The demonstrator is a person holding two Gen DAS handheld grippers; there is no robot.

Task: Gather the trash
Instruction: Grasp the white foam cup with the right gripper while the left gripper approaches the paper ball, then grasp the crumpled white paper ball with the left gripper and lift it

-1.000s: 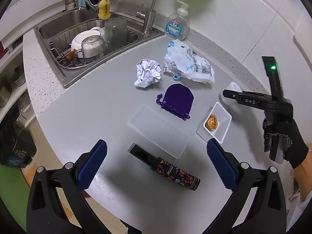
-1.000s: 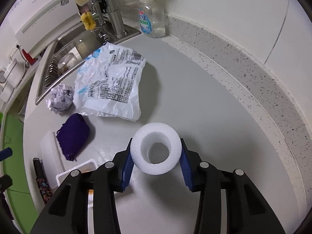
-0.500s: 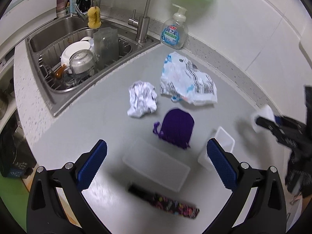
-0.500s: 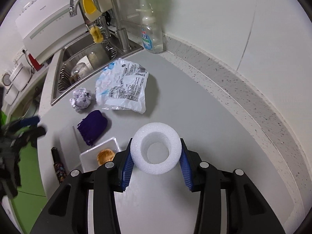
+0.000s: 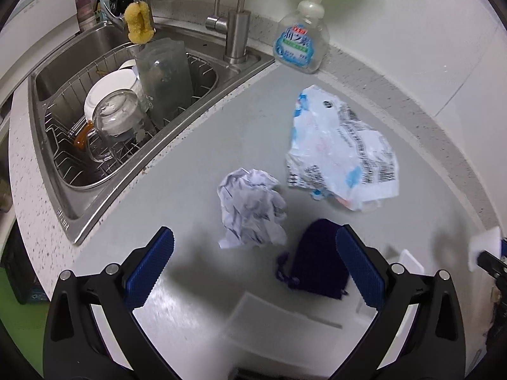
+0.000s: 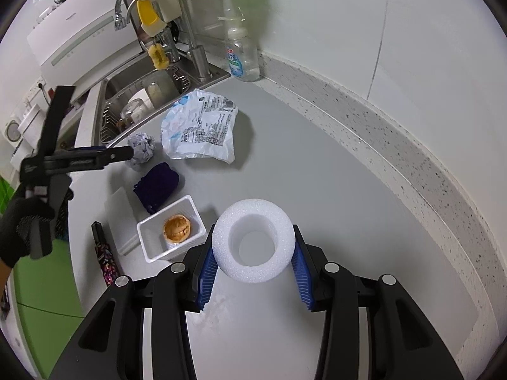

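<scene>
My right gripper (image 6: pixel 253 269) is shut on a white foam cup (image 6: pixel 252 240), held mouth-up above the grey counter (image 6: pixel 301 171). A crumpled paper ball (image 5: pixel 250 209) lies just ahead of my left gripper (image 5: pixel 253 266), which hangs open over the counter with nothing between its blue pads. In the right wrist view the left gripper (image 6: pixel 120 155) reaches toward the paper ball (image 6: pixel 141 147). A crinkled white and blue plastic bag (image 5: pixel 342 148) lies beyond the ball. A white foam tray (image 6: pixel 168 228) holds a brown piece of food.
A purple pouch (image 5: pixel 317 266), a clear plastic lid (image 5: pixel 285 323) and a patterned black tube (image 6: pixel 103 253) lie on the counter. A sink (image 5: pixel 79 190) with a dish rack sits at the left. A soap bottle (image 5: pixel 301 44) stands by the wall.
My left gripper has moved forward over the counter toward the paper ball, still open. My right gripper has risen with the foam cup in it.
</scene>
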